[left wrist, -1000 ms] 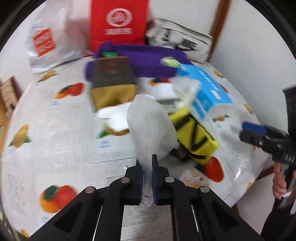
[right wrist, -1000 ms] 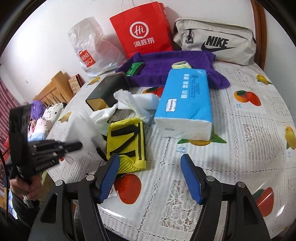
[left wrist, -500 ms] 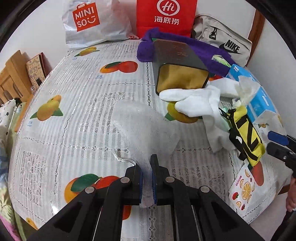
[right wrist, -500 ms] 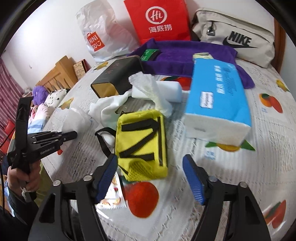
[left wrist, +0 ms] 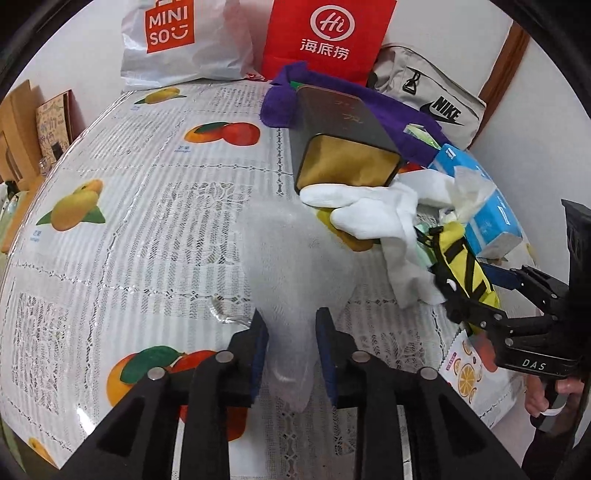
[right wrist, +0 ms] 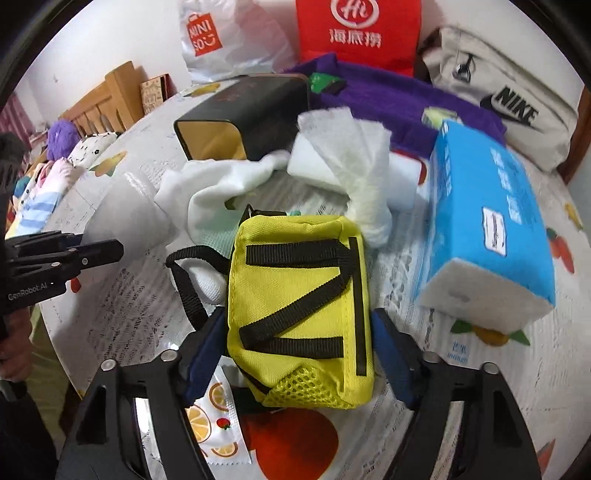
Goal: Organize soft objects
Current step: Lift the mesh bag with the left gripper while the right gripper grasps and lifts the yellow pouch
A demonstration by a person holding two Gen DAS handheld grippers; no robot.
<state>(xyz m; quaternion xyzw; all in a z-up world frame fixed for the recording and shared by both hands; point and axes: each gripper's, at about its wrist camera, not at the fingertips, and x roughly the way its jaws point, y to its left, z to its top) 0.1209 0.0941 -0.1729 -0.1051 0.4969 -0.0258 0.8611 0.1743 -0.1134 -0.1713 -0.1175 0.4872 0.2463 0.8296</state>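
A clear bubble-wrap bag [left wrist: 295, 280] lies flat on the fruit-print tablecloth [left wrist: 155, 206]. My left gripper [left wrist: 291, 347] is open, its jaws on either side of the bag's near end. A yellow pouch with black straps [right wrist: 306, 302] lies near the table's front edge. My right gripper [right wrist: 299, 350] is open, its jaws on either side of the pouch. A white cloth [right wrist: 218, 188] lies behind the pouch, with a white tissue pack [right wrist: 347, 166] and a blue tissue pack [right wrist: 491, 225] beyond. The pouch also shows in the left wrist view [left wrist: 461, 258].
A black and gold box [left wrist: 343, 147] lies on its side. Behind it are a purple towel [right wrist: 399, 96], a red paper bag [left wrist: 325, 33], a white Miniso bag [left wrist: 177, 37] and a grey Nike bag [right wrist: 509, 103]. A fruit-print sachet [right wrist: 214, 417] lies under the right gripper.
My left gripper set the bubble-wrap bag down on the table and opened. My right gripper moved forward, so its open jaws now stand around the yellow pouch.
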